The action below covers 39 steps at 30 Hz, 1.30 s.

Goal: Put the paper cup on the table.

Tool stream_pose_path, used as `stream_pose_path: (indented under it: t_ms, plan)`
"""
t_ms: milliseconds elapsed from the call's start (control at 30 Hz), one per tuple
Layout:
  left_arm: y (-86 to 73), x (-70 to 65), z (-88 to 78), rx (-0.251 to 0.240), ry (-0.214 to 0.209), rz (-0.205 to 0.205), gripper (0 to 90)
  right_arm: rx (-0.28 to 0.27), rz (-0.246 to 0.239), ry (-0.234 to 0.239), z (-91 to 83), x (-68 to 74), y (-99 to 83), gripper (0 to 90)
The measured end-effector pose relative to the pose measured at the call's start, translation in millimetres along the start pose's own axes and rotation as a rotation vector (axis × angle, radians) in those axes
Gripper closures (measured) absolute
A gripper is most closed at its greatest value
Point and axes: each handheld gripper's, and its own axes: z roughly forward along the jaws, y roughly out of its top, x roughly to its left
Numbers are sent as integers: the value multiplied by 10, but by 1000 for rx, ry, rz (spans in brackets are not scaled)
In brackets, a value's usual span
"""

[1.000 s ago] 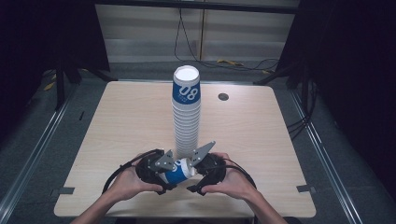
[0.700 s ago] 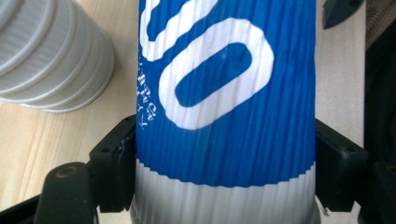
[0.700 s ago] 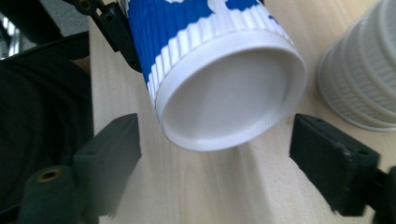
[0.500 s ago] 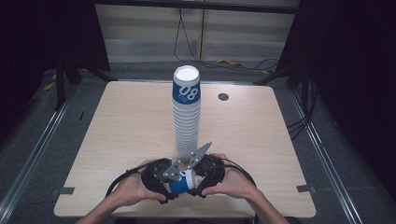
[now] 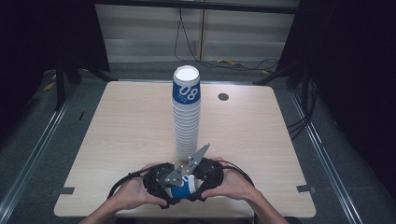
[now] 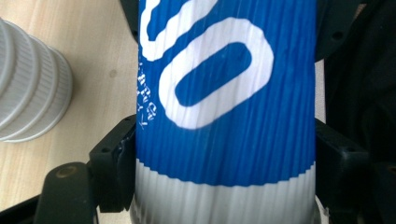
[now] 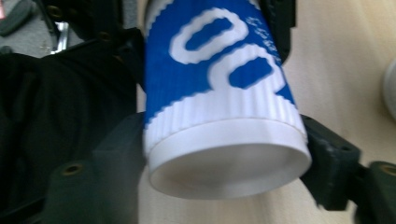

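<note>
High view: both hands meet at the near edge of the tabletop point(image 5: 116, 140), close together. The left gripper point(image 5: 161, 186) and right gripper point(image 5: 205, 179) face each other with a blue and white cup point(image 5: 181, 189) between them, lying roughly on its side just above the wood. 1 grey plate sticks up over the pair. Right behind them, near but apart, stands a tall stack point(image 5: 187, 116) of cups, upright, its top cup printed "08". A small dark grommet point(image 5: 223, 96) sits in the wood farther back to the right.

Left gripper view: the cup point(image 6: 224, 116) runs up the middle, its blue band and white "0" toward the camera. The 2 black fingers point(image 6: 114, 154) stand at either side of its ribbed wall and press against it, so they are clamped on the cup, held fairly wide by its girth. The base of the stack point(image 6: 28, 88) rests on the tabletop at the left.

Right gripper view: the cup's point(image 7: 219, 102) white end points at the camera, tilted. The fingers point(image 7: 327, 154) sit against both sides near that end. They have just been closing, with the cup between them, and now grip it. The other gripper's black body lies beyond, at the cup's far end.
</note>
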Motion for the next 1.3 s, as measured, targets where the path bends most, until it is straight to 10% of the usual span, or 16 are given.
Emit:
stream_pose_path:
  t_ms: [33, 533, 1300]
  plan:
    - [4, 25, -21, 25, -7, 42, 227, -5, -2, 3, -1, 3, -2, 285]
    - [-45, 31, -24, -52, -11, 3, 198, -16, -1, -2, -29, 17, -19, 302]
    - [-175, 144, -202, -292, -4, -114, 161, -52, 27, -27, -108, -47, -105, 302]
